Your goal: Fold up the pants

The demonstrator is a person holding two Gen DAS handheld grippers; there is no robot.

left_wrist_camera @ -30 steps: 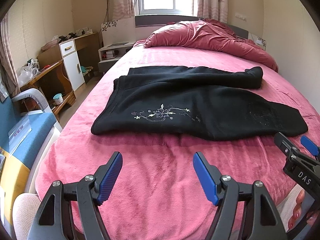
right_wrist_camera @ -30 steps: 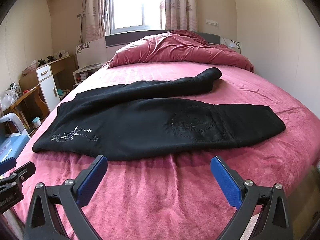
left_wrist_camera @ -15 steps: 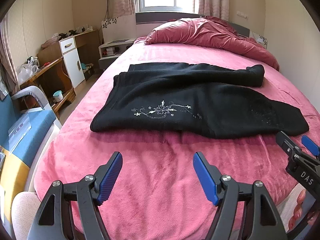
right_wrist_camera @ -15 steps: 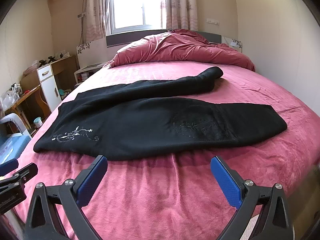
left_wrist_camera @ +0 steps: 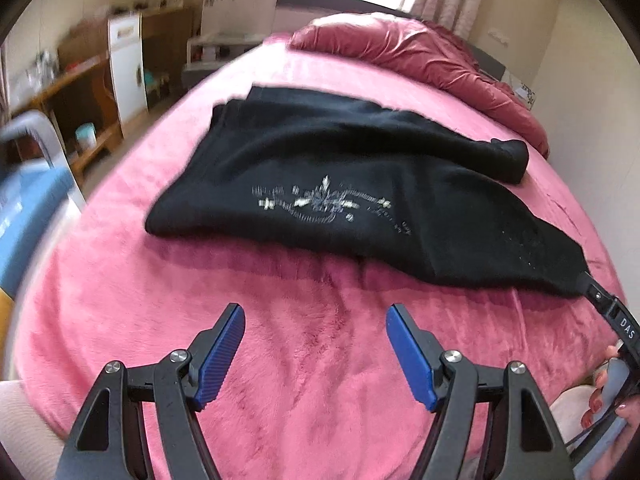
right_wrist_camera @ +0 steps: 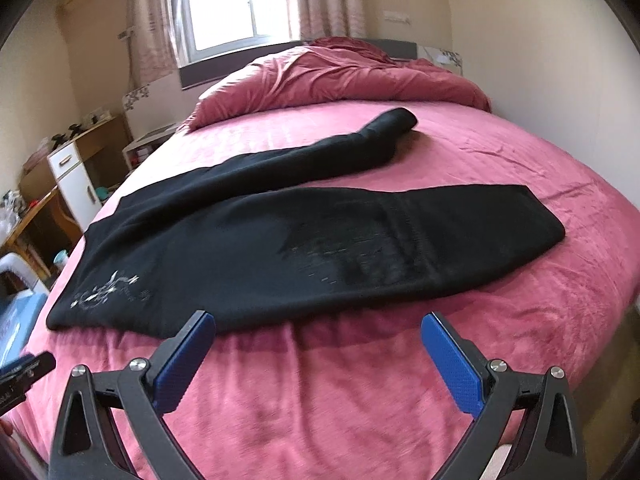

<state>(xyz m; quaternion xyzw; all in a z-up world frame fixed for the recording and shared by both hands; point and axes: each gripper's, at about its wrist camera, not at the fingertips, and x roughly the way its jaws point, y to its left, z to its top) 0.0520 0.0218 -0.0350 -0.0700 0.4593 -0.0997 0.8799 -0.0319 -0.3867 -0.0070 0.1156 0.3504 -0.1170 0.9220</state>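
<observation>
Black fleece pants (right_wrist_camera: 304, 240) with pale embroidery near the waist lie spread flat across the pink plush bedspread (left_wrist_camera: 320, 360), waist toward nine o'clock and the two legs running toward three o'clock. One leg lies straight along the near side; the other angles away toward one o'clock, its cuff bent.

Two grippers are in view, one per hand, each with two blue-padded fingers. The left gripper (left_wrist_camera: 316, 354) hovers low over bare bedspread at six o'clock of the embroidered waist part, level and pointing forward, jaws spread wide and holding nothing, apart from the cloth. The right gripper (right_wrist_camera: 318, 360) hovers likewise at six o'clock of the near leg, jaws released and empty; its left pad (right_wrist_camera: 184, 360) sits just before the pants' near edge.

In the left wrist view, a hand (left_wrist_camera: 612, 396) with red-painted nails grips the right tool's handle at four o'clock.

One crumpled rose-red duvet (right_wrist_camera: 340, 76) is heaped at twelve o'clock, under one curtained window (right_wrist_camera: 236, 4).
</observation>
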